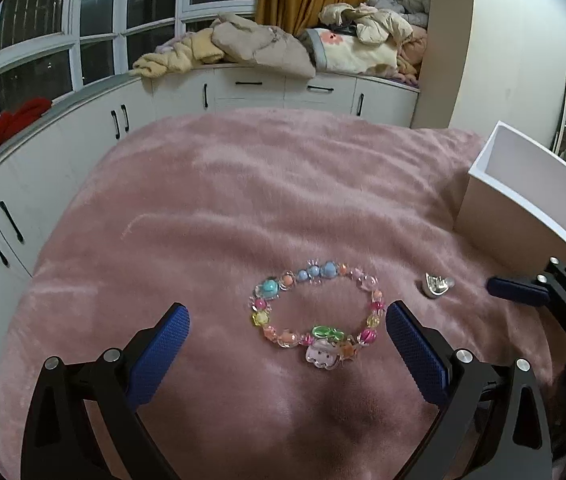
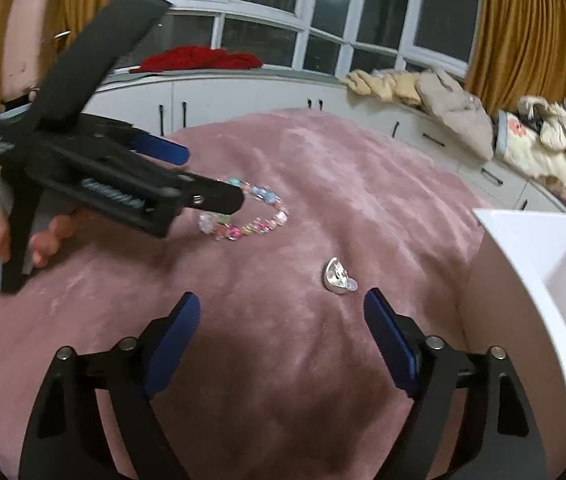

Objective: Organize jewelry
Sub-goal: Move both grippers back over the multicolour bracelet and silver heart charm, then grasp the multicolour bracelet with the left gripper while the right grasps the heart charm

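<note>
A colourful beaded bracelet (image 1: 317,314) with a pink charm lies flat on the pink blanket (image 1: 243,184). My left gripper (image 1: 287,320) is open, its blue pads on either side of the bracelet and just above it. A small silver earring (image 1: 437,285) lies to the right of the bracelet. My right gripper (image 2: 282,310) is open and empty, with the earring (image 2: 337,278) just ahead of its right finger. The bracelet (image 2: 249,216) shows in the right wrist view, partly hidden by the left gripper's body. A white box (image 2: 555,280) stands at the right.
The white box (image 1: 523,192) sits on the blanket's right side, its top open. White cabinets (image 1: 83,148) run around the bed, with piled clothes and bedding (image 1: 267,46) on top. The right gripper's finger (image 1: 519,290) shows beside the earring in the left wrist view.
</note>
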Demonstrator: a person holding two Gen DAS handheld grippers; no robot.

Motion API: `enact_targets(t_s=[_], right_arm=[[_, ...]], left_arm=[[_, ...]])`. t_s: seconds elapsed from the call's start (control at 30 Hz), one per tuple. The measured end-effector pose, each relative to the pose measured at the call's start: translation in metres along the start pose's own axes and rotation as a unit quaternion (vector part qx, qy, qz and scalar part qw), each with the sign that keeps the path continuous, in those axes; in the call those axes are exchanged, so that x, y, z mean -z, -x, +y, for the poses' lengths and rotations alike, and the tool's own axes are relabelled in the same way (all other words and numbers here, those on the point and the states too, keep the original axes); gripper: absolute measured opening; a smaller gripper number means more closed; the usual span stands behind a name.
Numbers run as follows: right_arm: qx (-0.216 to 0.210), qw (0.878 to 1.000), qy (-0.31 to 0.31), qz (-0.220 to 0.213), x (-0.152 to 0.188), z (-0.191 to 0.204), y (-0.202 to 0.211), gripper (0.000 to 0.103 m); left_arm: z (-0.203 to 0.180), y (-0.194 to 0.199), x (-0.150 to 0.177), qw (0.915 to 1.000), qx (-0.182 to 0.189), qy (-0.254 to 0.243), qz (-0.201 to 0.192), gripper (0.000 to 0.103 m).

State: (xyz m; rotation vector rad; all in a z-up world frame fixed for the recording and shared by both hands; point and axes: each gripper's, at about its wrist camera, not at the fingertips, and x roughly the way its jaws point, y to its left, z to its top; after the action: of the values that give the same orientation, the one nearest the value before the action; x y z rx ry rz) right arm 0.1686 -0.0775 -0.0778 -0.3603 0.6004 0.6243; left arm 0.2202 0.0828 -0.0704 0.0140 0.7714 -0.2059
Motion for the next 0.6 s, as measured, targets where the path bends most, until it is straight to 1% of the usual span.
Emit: enact_targets(t_s=[0.2, 0.27, 0.3, 0.33, 0.37, 0.43, 0.5, 0.53, 0.6], right_arm=[[-0.002, 0.999, -0.044, -0.004, -0.006, -0.021, -0.011, 0.079], [0.002, 0.999, -0.053, -0.006, -0.009, -0.027, -0.014, 0.076], [0.003, 0.998, -0.06, -0.004, -0.012, -0.031, -0.018, 0.073], [0.004, 0.998, -0.065, -0.002, -0.013, -0.033, -0.02, 0.067], [0.006, 0.997, -0.071, 0.002, -0.016, -0.036, -0.024, 0.065], [0.007, 0.996, -0.084, 0.018, -0.02, -0.042, -0.038, 0.06], [0.002, 0.995, -0.093, 0.034, -0.019, -0.043, -0.048, 0.058], [0.0, 0.995, -0.093, 0.044, -0.018, -0.043, -0.053, 0.057], [-0.002, 0.995, -0.091, 0.046, -0.016, -0.041, -0.054, 0.049]], left_arm=[[0.005, -0.007, 0.002, 0.9998, 0.014, 0.012, 0.007, 0.099], [0.01, -0.014, 0.004, 0.9989, 0.024, 0.035, 0.019, 0.099], [0.013, -0.018, 0.006, 0.9983, 0.028, 0.045, 0.024, 0.097], [0.014, -0.02, 0.007, 0.998, 0.027, 0.051, 0.026, 0.094], [0.015, -0.022, 0.007, 0.9978, 0.026, 0.054, 0.028, 0.092], [0.019, -0.023, 0.009, 0.9974, 0.021, 0.062, 0.03, 0.079], [0.022, -0.024, 0.009, 0.9967, 0.023, 0.072, 0.03, 0.076], [0.023, -0.024, 0.009, 0.9966, 0.023, 0.074, 0.029, 0.072], [0.023, -0.025, 0.01, 0.9966, 0.023, 0.073, 0.031, 0.067]])
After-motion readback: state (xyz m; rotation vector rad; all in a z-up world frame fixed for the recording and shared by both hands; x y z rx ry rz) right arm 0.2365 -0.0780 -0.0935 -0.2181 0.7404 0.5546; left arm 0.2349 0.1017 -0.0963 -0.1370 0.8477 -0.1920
